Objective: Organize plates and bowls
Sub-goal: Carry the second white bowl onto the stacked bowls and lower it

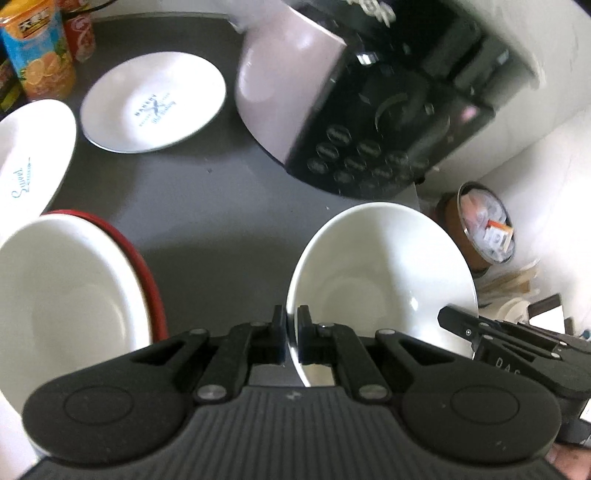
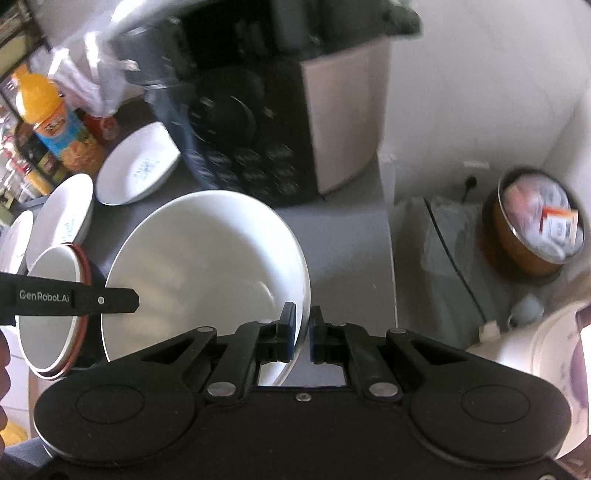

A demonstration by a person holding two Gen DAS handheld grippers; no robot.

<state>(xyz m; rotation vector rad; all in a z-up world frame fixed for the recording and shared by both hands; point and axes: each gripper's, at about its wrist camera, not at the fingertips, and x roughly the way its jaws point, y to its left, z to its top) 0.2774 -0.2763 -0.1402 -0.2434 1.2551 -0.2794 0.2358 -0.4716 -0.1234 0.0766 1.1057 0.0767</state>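
My left gripper (image 1: pixel 291 325) is shut on the left rim of a plain white bowl (image 1: pixel 380 277), held above the grey counter (image 1: pixel 207 206). My right gripper (image 2: pixel 303 328) is shut on the right rim of the same white bowl (image 2: pixel 207 273). To the left a white bowl sits inside a red-rimmed bowl (image 1: pixel 66 295), also in the right wrist view (image 2: pixel 51 310). Farther back lie a white plate with blue print (image 1: pixel 153 101) and a white dish with blue script (image 1: pixel 33 155).
A black-fronted appliance with buttons (image 1: pixel 369 122) stands at the back right of the counter. An orange juice bottle (image 1: pixel 40 55) and a red can (image 1: pixel 79 35) stand at the back left. Past the counter's right edge is a brown bin (image 2: pixel 535 229) and a white cooker (image 2: pixel 554 362).
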